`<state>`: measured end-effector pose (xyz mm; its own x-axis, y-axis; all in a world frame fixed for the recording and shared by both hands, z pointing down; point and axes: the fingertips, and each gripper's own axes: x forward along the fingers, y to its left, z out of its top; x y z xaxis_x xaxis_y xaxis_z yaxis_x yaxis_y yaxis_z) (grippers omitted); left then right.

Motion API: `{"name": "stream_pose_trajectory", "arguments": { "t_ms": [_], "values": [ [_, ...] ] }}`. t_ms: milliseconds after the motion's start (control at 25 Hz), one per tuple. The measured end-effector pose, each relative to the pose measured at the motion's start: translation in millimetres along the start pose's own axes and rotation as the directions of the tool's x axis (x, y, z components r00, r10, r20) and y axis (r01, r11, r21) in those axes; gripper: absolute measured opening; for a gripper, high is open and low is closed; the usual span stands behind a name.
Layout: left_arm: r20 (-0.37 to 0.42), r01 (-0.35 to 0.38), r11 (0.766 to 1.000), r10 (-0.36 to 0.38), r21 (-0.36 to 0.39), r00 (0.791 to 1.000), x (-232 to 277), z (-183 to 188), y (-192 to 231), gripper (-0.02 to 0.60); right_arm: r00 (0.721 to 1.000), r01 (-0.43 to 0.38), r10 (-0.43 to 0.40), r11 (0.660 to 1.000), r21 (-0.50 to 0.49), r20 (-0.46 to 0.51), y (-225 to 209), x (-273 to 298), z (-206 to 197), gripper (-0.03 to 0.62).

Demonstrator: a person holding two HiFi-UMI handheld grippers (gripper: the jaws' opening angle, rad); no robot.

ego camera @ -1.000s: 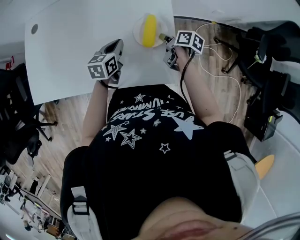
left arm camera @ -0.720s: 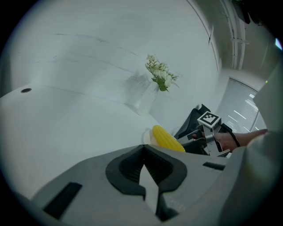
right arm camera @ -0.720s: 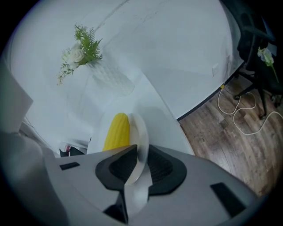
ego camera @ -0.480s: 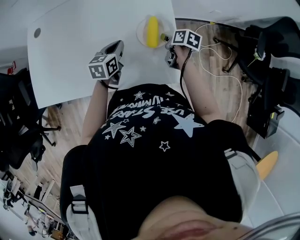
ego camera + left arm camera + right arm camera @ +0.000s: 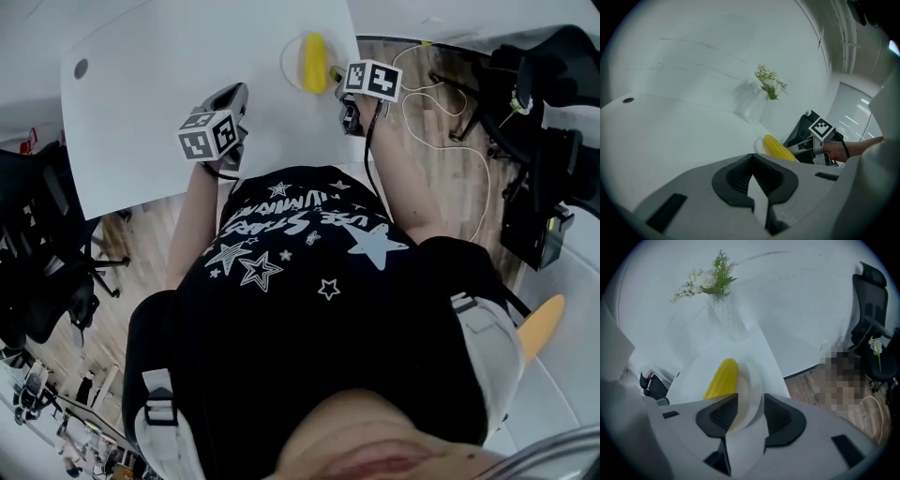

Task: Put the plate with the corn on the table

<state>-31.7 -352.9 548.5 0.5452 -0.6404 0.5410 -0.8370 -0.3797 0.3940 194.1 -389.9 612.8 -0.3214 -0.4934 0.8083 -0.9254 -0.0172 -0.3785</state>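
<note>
A white plate (image 5: 298, 58) with a yellow corn cob (image 5: 315, 62) lies on the white table (image 5: 169, 75), close to its right edge. My right gripper (image 5: 337, 77) is at the plate's near-right rim. In the right gripper view the jaws are opening, and the rim of the plate (image 5: 752, 385) stands between the pads of the right gripper (image 5: 750, 401) with the corn (image 5: 721, 378) just beyond. My left gripper (image 5: 232, 101) hovers over the table to the left, shut with nothing in it. From the left gripper (image 5: 752, 159) the corn (image 5: 778, 147) shows ahead.
A clear vase with white flowers (image 5: 726, 319) stands on the table beyond the plate. A round cable hole (image 5: 81, 67) is at the table's far left. Black office chairs (image 5: 544, 141) and white cables (image 5: 441, 94) are on the wooden floor to the right.
In the head view the plate with the corn and my right gripper have shifted slightly to the right. The left gripper holds its place.
</note>
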Motion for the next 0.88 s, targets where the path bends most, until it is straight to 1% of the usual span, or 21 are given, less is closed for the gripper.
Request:
{"name": "stream_pose_trajectory", "arguments": {
  "t_ms": [200, 360, 520, 680, 880],
  "values": [
    [0.005, 0.011, 1.000, -0.011, -0.006, 1.000, -5.7, -3.1, 3.1, 0.006, 1.000, 0.015, -0.015, 1.000, 0.028, 0.020, -3.4, -6.3, -0.4, 0.170],
    [0.020, 0.024, 1.000, -0.024, -0.001, 1.000, -16.8, -1.6, 9.8, 0.006, 0.997, 0.038, -0.041, 0.998, 0.053, 0.063, -2.6, -16.0, 3.2, 0.164],
    [0.043, 0.040, 0.999, -0.040, 0.000, 0.998, -31.6, 2.4, 14.9, 0.006, 0.992, 0.061, -0.069, 0.995, 0.082, 0.108, -0.2, -32.3, 3.3, 0.142],
    [0.061, 0.077, 0.997, -0.078, 0.024, 0.995, -47.9, 6.0, 15.7, 0.006, 0.985, 0.087, -0.101, 0.991, 0.100, 0.142, 5.7, -47.3, -5.1, 0.130],
    [0.038, 0.120, 0.991, -0.123, 0.064, 0.992, -65.2, -0.7, 20.8, 0.006, 0.976, 0.121, -0.139, 0.986, 0.113, 0.166, 17.9, -62.7, -25.5, 0.115]
  ]
}}
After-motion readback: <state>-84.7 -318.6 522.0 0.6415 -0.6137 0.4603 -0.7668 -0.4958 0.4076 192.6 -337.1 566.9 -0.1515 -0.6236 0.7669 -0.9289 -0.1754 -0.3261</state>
